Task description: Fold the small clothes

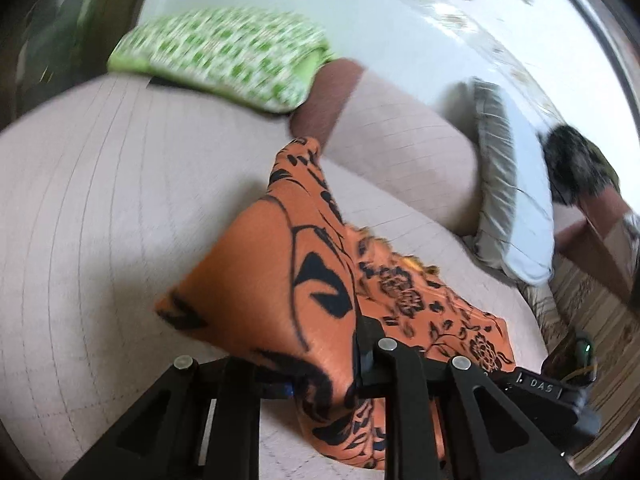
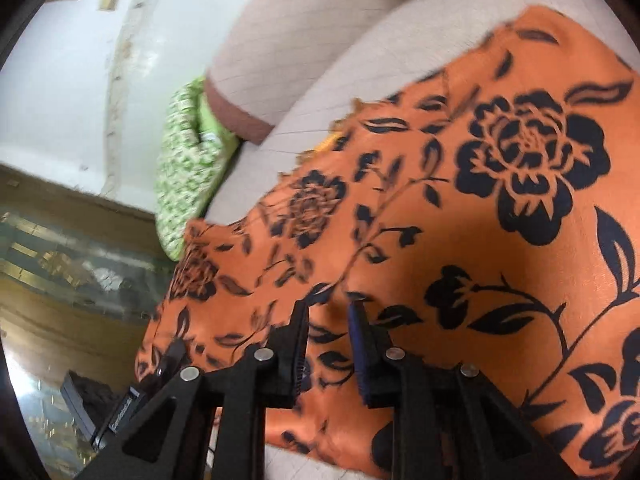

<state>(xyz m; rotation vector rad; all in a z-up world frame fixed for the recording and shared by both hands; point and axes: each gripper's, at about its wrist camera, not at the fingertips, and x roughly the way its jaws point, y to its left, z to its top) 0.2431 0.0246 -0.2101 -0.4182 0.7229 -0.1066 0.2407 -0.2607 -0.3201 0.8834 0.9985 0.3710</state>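
An orange cloth with black flowers lies on a beige sofa seat. My left gripper is shut on a bunched edge of it. The fabric drapes over the left finger and hides it, and only the right finger shows. From there the cloth is lifted into a peak towards the sofa back. In the right wrist view the same cloth spreads wide and flat. My right gripper pinches a raised fold of it between its pads, with a crease running up from the tips.
A green patterned cushion rests on the sofa arm, also visible as the cushion. A grey and white pillow leans at the seat's right end. A glass table and patterned floor lie beyond the sofa's edge.
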